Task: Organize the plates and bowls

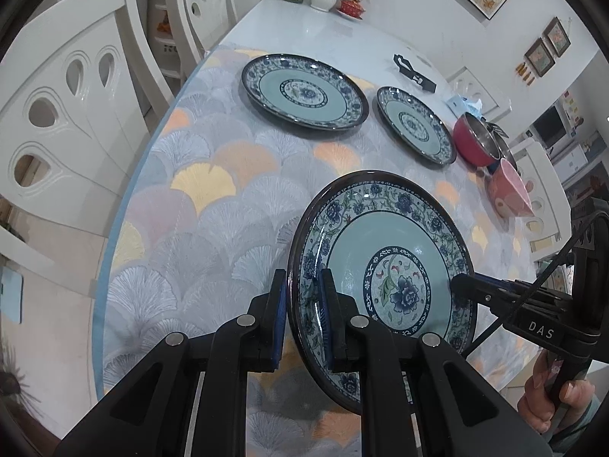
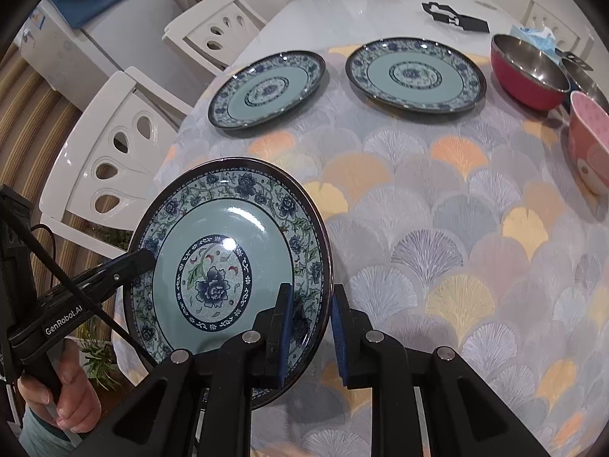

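- Surface [image 2: 437, 228]: a round one under a fan-patterned cloth. We see nothing stacked on it; everything that rests there sits single.
- Held plate [image 2: 228, 266]: blue floral, tilted, carried above the near edge of the surface between our two tools. It sits on no other piece.
- Far plates: one at the left [image 2: 266, 89] and one beside it [image 2: 415, 74], both flat on the cloth, near each other but apart.
- Bowls: a red steel-lined bowl [image 2: 529, 76] and a pink bowl [image 2: 590, 141] at the right edge, side by side. A third vessel shows behind the red one; we cannot tell what it is.
- Left hand-held gripper [image 1: 302, 316]: clenched on the plate's rim, one pad on each face.
- Right hand-held gripper [image 2: 312, 335]: clamped on the opposite rim in the same way.
- Progress, as we judge it: early. One plate is in transit, and the other two plates and the bowls look unsorted.
- Left to do, we reckon: land this plate on one of the far plates, add the third, then nest the bowls.
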The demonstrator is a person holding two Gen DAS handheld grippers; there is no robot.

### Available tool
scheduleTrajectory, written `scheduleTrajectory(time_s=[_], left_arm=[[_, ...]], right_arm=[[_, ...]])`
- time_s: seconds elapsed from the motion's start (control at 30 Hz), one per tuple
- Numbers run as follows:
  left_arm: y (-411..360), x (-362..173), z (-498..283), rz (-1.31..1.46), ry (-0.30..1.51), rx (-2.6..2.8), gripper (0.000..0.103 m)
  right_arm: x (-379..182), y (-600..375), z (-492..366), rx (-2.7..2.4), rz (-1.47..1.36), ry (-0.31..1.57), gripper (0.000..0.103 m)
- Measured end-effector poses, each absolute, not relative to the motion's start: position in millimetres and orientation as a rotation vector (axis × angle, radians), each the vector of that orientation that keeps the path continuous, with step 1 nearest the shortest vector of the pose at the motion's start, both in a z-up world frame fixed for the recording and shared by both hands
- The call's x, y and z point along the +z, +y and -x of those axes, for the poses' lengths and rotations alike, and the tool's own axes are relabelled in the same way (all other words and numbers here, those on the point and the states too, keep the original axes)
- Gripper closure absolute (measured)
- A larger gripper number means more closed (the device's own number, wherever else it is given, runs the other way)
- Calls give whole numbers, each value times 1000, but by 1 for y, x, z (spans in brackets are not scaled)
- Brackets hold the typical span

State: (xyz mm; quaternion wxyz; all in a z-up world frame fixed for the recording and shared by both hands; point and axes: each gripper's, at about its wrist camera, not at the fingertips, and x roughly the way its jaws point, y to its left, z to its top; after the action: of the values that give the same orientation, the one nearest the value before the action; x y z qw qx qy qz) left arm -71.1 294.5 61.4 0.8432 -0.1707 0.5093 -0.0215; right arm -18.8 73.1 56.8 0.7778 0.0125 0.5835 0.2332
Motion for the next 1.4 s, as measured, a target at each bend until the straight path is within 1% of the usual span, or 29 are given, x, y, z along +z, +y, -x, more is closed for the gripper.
scheduleTrajectory(time_s=[0.63,0.93,1.23,1.4], left_arm=[[287,35,69,369,1126,-25,90],[286,30,68,354,1150,-13,90],[293,41,65,346,1132,2,89],[297,67,58,320,1076,-2,89]], right_arm=[[28,63,18,474,-70,1348,84],[25,62,17,472,-63,1362,84],[35,61,12,477,-52,1336,84],[62,64,2,465,8,1245,84]])
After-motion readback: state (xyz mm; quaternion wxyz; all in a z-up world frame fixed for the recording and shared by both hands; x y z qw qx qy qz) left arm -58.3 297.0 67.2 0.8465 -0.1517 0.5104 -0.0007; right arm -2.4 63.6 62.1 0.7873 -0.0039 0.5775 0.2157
